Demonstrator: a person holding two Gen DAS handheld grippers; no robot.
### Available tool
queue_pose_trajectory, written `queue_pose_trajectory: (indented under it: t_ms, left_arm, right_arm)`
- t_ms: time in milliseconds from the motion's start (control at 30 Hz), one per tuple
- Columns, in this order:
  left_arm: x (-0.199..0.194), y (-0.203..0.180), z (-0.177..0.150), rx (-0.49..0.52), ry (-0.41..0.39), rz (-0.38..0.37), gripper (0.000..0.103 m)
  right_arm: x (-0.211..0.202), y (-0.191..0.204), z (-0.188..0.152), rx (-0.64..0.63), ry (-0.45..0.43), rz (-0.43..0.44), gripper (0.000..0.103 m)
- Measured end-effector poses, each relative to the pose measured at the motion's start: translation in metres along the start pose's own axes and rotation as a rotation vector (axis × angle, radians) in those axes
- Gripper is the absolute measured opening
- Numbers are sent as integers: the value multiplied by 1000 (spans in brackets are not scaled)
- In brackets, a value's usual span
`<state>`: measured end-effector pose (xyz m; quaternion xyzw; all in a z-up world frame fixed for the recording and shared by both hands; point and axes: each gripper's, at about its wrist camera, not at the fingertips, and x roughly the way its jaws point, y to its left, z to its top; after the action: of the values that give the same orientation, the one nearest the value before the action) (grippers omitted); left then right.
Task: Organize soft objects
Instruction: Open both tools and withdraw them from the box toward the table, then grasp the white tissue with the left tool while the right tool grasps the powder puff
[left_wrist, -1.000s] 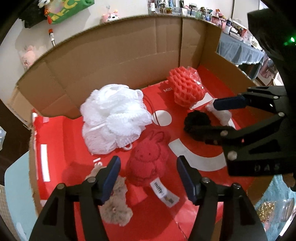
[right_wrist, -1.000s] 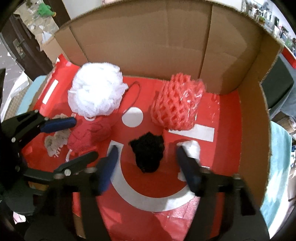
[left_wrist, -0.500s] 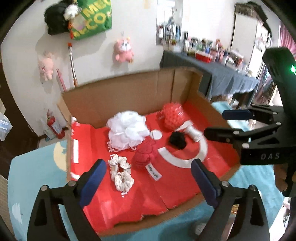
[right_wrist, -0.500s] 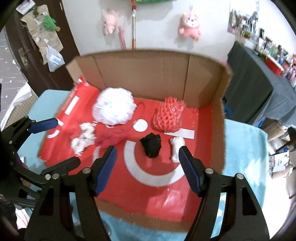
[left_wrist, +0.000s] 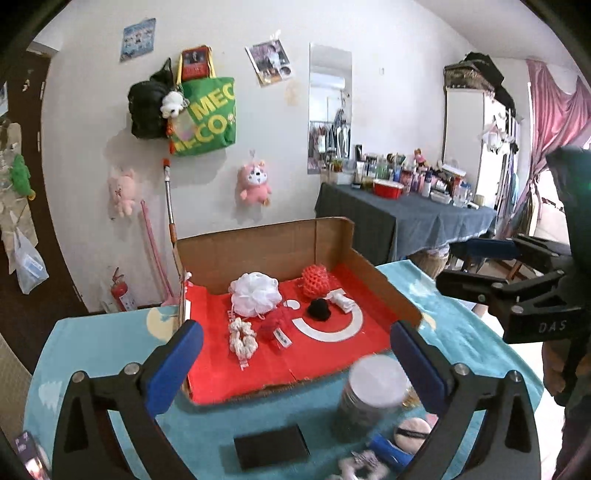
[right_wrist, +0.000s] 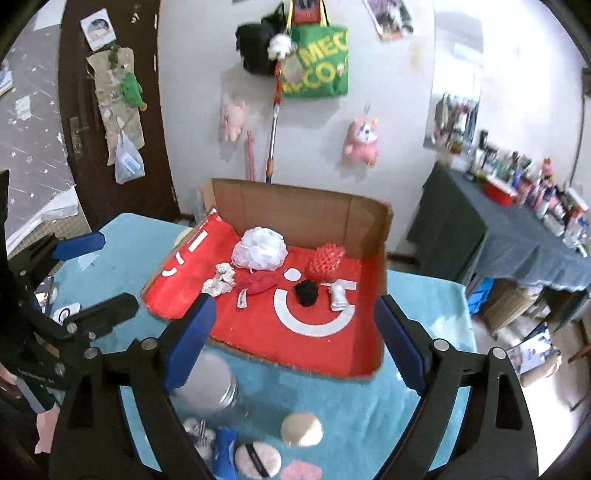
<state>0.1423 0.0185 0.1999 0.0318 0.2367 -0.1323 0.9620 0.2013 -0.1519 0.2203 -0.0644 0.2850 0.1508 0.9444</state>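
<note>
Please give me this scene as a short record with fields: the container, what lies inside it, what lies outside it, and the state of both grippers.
container: cardboard box, red floor, front open
inside: white pouf, red foam net, red plush, black scrunchie, cream scrunchie, small white item
outside, on teal cloth: jar, powder puffs
left gripper: open, empty, away from box
right gripper: open, empty, away from box

Both tongs are now pulled far back and up from the box (left_wrist: 332, 236). The left tongs (left_wrist: 295, 354) and the right tongs (right_wrist: 291, 332) are opened wider than before. The blue counter (right_wrist: 417, 295) and a jar (left_wrist: 373, 391) near its front edge now show.
</note>
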Motion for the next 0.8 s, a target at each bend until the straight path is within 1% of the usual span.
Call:
queue_pose_trajectory:
  t_ms: [67,200,300,400,467,600,667,800]
  left_arm:
    - [-14,-4,-11,-4,-27,16,103]
    - [-36,-15,-35,-24,-62,13,103]
    - [-45,-22,-52,-48,-63,-19,103]
    - [-50,-28,-70,-65,-62,-9,103]
    - [-51,-29,-80,-79,-62,-11,103]
    - [-47,-34,-106,-85,-40,-3,103]
    - [-41,-37,-118,-81,-24,-3,103]
    - [-22,-37,-147,-92,59,0,103]
  right_arm:
    - [-13,3,-13,9,-29,-3,89]
    - [-38,7,-43,37,-74,-22,90]
    - [-52,10,-69,54,-101,-48,90]
    - [-60,11,-92,68,-116,-79,90]
    - [-63,12,-105,84,-114,-79,90]
    - [-58,13,-131,105,-102,-89,90]
    - [-48,16,-145,98,-79,-88,90]
    - [-26,19,-173,100,-29,-99,90]
